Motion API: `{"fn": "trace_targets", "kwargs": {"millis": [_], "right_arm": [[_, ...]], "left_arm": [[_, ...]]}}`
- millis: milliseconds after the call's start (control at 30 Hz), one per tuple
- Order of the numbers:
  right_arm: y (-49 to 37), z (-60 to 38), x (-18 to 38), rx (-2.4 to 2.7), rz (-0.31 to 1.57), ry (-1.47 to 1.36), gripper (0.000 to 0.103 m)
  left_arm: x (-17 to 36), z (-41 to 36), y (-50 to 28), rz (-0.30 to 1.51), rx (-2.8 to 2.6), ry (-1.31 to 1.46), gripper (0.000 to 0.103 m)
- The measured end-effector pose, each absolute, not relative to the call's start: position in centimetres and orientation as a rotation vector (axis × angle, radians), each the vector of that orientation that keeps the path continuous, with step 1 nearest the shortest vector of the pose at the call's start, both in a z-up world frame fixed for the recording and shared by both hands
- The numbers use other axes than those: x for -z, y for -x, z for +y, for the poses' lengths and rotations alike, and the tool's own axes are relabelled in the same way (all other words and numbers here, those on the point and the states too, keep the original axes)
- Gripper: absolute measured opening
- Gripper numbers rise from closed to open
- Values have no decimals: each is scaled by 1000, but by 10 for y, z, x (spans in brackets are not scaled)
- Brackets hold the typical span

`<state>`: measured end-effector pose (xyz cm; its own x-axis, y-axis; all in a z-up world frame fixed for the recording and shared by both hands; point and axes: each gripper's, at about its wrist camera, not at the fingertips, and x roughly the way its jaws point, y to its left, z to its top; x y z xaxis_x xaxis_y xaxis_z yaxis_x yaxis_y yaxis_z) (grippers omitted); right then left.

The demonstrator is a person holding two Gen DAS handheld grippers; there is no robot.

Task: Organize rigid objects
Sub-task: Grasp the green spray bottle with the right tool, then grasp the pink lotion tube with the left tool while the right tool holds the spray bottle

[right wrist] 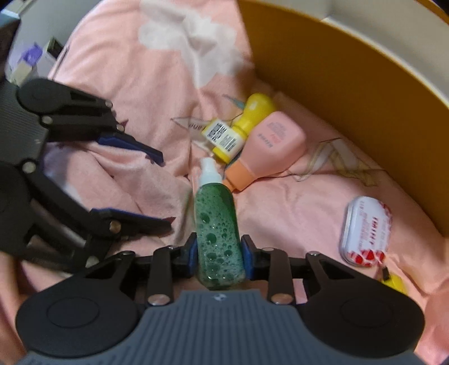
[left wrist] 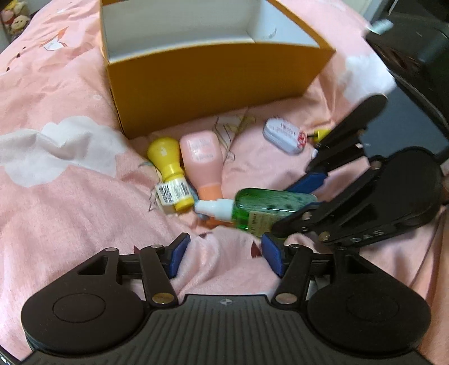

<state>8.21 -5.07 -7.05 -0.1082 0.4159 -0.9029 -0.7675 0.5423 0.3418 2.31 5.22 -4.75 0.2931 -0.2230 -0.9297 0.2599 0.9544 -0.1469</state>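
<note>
My right gripper is shut on a green spray bottle with a white cap, held over the pink blanket; the bottle also shows in the left wrist view, with the right gripper around it. My left gripper is open and empty, low over the blanket just short of the bottle; it also shows in the right wrist view. A yellow bottle, a pink bottle and a white tin lie before the orange box.
The orange box is open with a white inside that looks empty. A small yellow object lies beside the tin. Dark furniture stands at the bed's right edge. Plush toys sit at the far left.
</note>
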Motion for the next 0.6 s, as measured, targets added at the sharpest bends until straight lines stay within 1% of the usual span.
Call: {"fn": "trace_targets", "kwargs": {"millis": [33,67,200,333,500,600], "right_arm": [[-83,-56,68,-1023,1334,318,29],[-85,-63,64,-1010,1326,301,29],[-92,-83,52,-921,1278,265,29],[-111,-100,45,-825,1258,165,29],[-129,-105,50,-727,1242,98,29],[-128,-99,60,-730,1294,140,29]], "left_arm": [[46,53,-25,1221,313,-21,65],[44,55,-28,1210,306,-14,64],[42,54,-37,1187,292,-1,64],[46,49,-55,1161,271,22,64],[62,39,-79,1171,272,26,64],[70,34,-87,1178,252,0,64]]}}
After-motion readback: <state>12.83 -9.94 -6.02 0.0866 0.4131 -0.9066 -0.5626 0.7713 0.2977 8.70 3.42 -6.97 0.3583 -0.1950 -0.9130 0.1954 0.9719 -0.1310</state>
